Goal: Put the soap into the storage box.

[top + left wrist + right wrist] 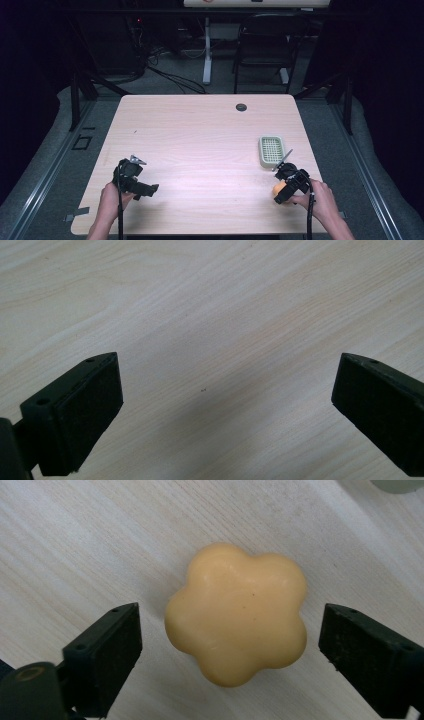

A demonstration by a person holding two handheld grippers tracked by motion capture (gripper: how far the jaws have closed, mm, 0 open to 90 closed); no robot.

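Pale yellow, flower-shaped soap (236, 613) lies on the wooden table (200, 140) squarely between the right gripper (230, 635)'s jaws — parted, not touching it. The left gripper (220, 390) gapes over bare wood, well apart.

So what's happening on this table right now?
A person holds a gripper in each hand at a pale wooden table. The right gripper straddles a yellow flower-shaped soap lying on the table; its jaws are either side, gaps showing, not yet pressing. A small green slotted dish sits just beyond it. The left gripper hangs open over bare wood.
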